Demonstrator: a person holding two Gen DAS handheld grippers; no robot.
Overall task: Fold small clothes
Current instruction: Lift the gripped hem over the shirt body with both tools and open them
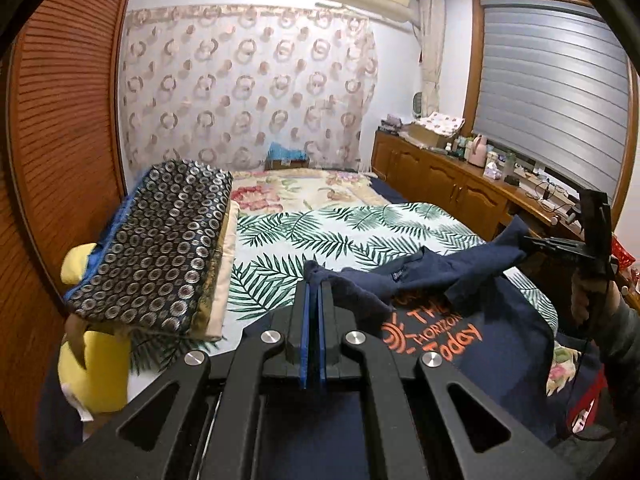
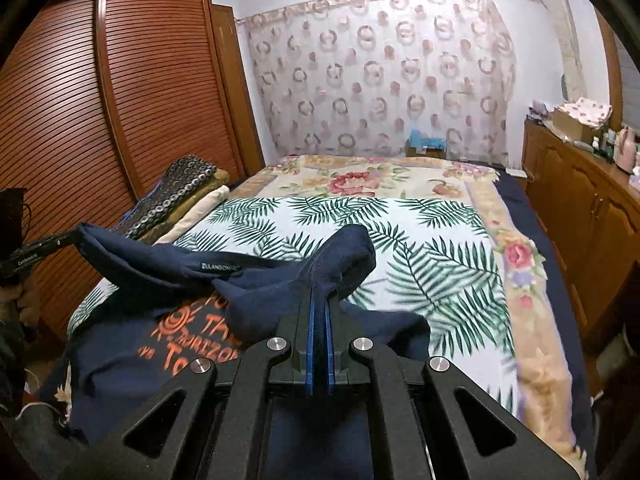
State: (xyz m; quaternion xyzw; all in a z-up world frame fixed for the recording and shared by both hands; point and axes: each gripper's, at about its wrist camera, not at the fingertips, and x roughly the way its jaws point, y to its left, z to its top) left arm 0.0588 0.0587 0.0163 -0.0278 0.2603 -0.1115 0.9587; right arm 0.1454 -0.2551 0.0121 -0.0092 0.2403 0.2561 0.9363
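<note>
A navy T-shirt (image 1: 480, 344) with orange print hangs over the near part of the bed; it also shows in the right wrist view (image 2: 168, 280). My left gripper (image 1: 314, 280) is shut on one shoulder corner of the shirt. My right gripper (image 2: 319, 292) is shut on the other shoulder corner. Each gripper shows in the other's view, the right one (image 1: 532, 246) at the right edge, the left one (image 2: 68, 238) at the left edge. The shirt's top edge is stretched between them, lifted above the bed.
The bed has a palm-leaf sheet (image 2: 420, 248) and a floral blanket (image 2: 360, 180). Folded blankets (image 1: 160, 248) are stacked at the bed's left side, with a yellow plush toy (image 1: 96, 364) beside them. A slatted wardrobe (image 2: 120, 100) stands left, a wooden cabinet (image 1: 440, 184) right.
</note>
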